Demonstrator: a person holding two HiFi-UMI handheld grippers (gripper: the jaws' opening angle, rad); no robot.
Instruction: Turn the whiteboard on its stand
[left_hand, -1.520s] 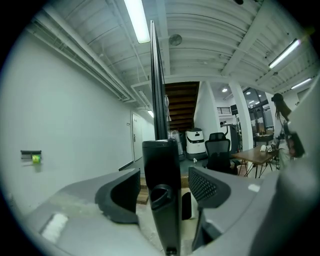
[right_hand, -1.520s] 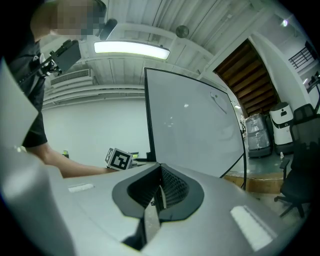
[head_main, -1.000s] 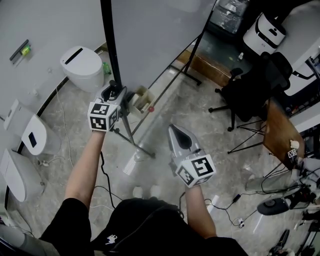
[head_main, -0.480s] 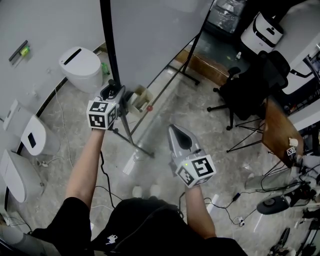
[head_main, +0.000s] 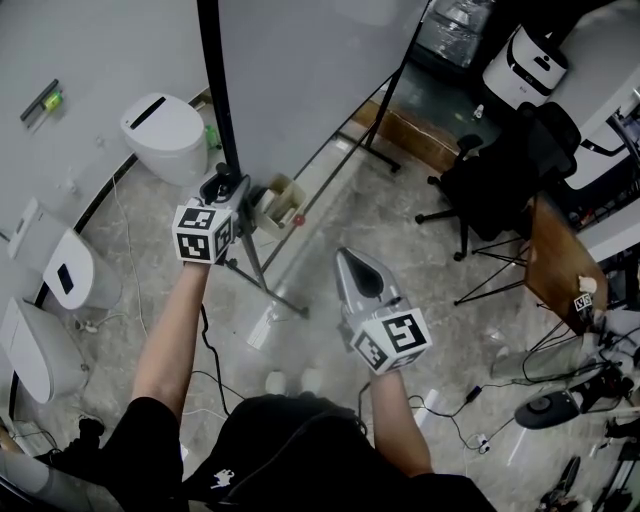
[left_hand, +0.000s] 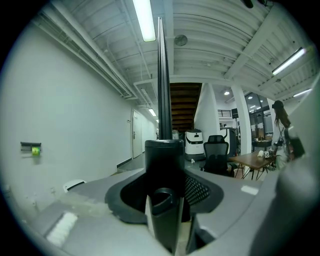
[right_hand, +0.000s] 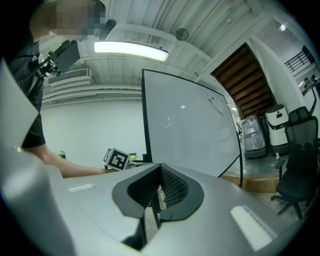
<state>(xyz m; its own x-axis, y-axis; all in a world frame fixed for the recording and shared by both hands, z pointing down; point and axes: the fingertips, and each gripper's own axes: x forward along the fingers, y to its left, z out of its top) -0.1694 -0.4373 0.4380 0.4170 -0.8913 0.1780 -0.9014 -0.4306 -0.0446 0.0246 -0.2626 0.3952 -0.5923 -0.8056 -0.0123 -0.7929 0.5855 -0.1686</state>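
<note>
1. The whiteboard (head_main: 310, 70) is seen filling the upper centre of the head view, upright on its stand, with its black side post (head_main: 213, 90) running down the upper left
2. The post's thick black sleeve (left_hand: 163, 165) is caught between the jaws of the left gripper (head_main: 226, 182), which are held about half apart by it
3. The right gripper (head_main: 345, 258) is kept at lower centre, well apart from the board, jaws pressed together on nothing
4. Next to nothing has been changed over the last second: board edge and both grippers are found where they were, so the grip is judged set and the turn not yet begun
</note>
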